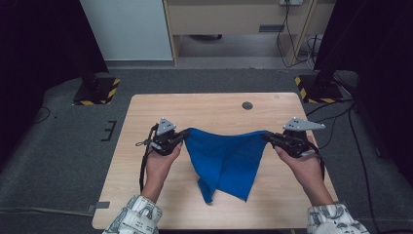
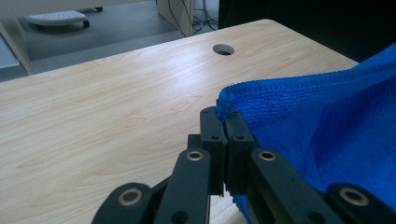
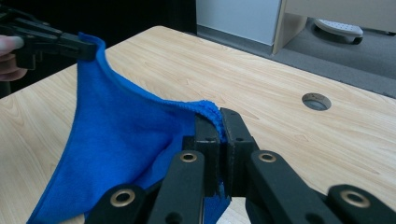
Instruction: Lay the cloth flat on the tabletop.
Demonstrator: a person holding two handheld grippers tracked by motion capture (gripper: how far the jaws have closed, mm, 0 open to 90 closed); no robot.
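My left gripper (image 1: 183,136) and right gripper (image 1: 267,137) each pinch a top corner of the blue cloth (image 1: 224,161). It hangs lifted between them, lower end trailing on the table (image 1: 146,112). Folding or laying it flat is not yet done.

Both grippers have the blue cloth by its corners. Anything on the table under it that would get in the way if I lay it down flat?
Nothing visible does. The blue cloth hangs between the left gripper and right gripper over bare table; a round hole lies near the far edge.
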